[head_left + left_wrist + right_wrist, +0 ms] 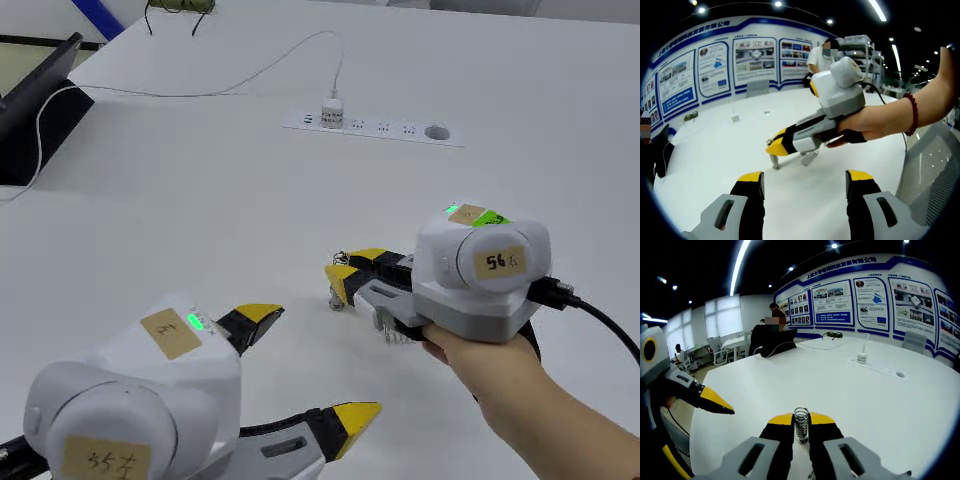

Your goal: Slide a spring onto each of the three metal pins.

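With the right tongs (800, 416), pinched a spring (800, 424) upright, long axis toward twelve o'clock. Held the left tongs (805, 176) spread, empty, that spring at eleven o'clock ahead.

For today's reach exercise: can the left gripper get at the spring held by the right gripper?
Probably only partly: the left gripper is open with bare table ahead, but the fingers of the right gripper clamp the spring, covering its sides.
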### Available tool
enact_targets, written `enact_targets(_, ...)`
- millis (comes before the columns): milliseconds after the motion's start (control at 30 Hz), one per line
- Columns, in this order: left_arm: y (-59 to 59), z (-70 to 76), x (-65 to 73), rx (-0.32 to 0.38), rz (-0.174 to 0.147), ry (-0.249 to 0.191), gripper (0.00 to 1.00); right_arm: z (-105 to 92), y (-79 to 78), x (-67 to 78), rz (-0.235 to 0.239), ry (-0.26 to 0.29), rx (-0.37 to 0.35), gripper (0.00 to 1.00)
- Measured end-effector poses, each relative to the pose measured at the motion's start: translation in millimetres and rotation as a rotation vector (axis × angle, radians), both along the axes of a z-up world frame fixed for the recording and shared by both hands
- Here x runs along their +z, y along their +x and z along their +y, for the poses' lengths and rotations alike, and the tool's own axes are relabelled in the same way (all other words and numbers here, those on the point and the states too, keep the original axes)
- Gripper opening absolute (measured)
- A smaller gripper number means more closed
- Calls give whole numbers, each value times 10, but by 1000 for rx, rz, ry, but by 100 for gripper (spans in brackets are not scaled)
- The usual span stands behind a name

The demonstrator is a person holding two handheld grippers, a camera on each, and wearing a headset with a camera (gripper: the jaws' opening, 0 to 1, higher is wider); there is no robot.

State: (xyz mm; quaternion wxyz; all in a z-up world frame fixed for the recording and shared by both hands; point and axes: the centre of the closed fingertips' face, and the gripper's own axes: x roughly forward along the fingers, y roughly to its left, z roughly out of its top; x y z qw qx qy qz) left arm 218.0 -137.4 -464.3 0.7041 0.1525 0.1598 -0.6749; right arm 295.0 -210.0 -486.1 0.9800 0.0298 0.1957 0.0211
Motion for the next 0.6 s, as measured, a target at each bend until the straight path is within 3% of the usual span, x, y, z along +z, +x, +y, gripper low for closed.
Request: enact_targets(600,11,4,-3,4,2,0,66,1,-9,-144,43,-20,15,12)
